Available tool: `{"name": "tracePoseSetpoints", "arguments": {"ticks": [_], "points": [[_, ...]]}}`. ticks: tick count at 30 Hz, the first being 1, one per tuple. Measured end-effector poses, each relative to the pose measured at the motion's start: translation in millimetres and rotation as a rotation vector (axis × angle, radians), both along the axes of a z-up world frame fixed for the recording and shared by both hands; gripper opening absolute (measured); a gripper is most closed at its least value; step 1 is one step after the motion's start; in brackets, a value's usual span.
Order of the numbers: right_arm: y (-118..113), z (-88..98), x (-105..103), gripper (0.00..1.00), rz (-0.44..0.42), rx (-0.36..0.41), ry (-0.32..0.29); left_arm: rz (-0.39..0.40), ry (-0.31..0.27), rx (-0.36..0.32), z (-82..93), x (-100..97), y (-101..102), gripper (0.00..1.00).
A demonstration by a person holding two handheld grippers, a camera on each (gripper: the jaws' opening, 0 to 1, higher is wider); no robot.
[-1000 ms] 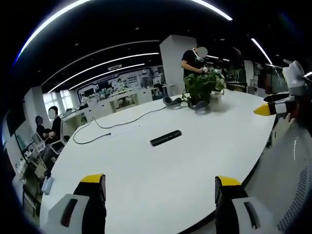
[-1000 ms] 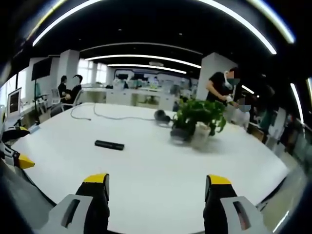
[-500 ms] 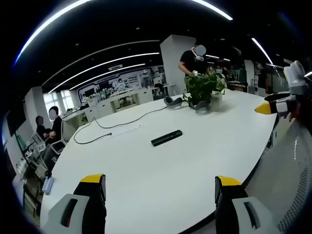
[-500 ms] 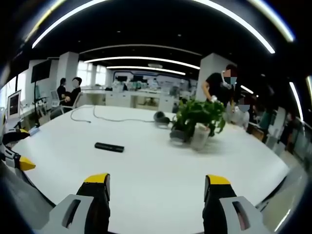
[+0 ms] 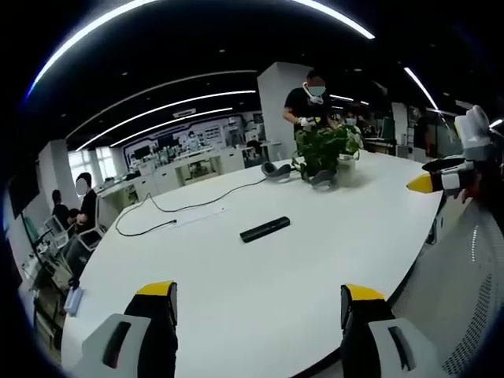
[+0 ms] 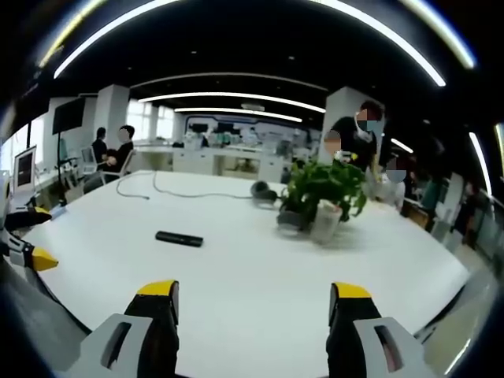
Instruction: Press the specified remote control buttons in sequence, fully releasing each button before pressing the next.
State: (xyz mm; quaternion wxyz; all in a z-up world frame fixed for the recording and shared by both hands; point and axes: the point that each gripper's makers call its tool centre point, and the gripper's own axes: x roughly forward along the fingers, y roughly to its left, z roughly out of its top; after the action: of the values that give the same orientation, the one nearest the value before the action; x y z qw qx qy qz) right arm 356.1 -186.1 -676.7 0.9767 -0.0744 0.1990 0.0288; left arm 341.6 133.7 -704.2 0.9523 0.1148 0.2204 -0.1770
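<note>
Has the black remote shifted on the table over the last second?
No. The remote keeps its place relative to the potted plant and the black cable; slight shifts in the picture are camera motion.

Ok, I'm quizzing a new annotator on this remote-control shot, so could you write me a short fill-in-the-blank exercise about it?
1. The remote control lies flat on the white ____.
2. The jaws of the left gripper stand ____, holding nothing.
3. The tips of the right gripper are coloured ____.
4. The potted plant stands ____ from the grippers than the remote control does.

Missing words: table; open; yellow; farther
</note>
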Motion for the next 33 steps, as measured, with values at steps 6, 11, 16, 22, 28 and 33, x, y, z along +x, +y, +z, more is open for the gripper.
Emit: {"name": "tracePoseSetpoints", "arguments": {"ticks": [6,11,16,22,28,33], "points": [[0,-0.1,0,0.74,-0.003,0.001,0.002,-0.025,-0.004,0.003,4.5,3.7,-2,0.88],[0,0.1,0,0.71,0.001,0.006,0.0,-0.036,0.031,0.014,0.7,6.6,2,0.82],[0,-0.3,0,0.63,0.002,0.037,0.008,-0.057,0.056,0.01,4.8,16.6,0,0.75],[3,-3.3,-1,0.55,0.02,0.033,0.025,-0.102,0.04,0.043,15.1,38.0,-3,0.72],[2,-8.9,-3,0.44,0.017,0.014,0.058,-0.167,0.102,0.071,11.7,59.5,-3,0.73],[2,-12.2,-4,0.37,0.021,0.012,0.08,-0.22,0.158,0.083,9.0,74.8,-4,0.75]]}}
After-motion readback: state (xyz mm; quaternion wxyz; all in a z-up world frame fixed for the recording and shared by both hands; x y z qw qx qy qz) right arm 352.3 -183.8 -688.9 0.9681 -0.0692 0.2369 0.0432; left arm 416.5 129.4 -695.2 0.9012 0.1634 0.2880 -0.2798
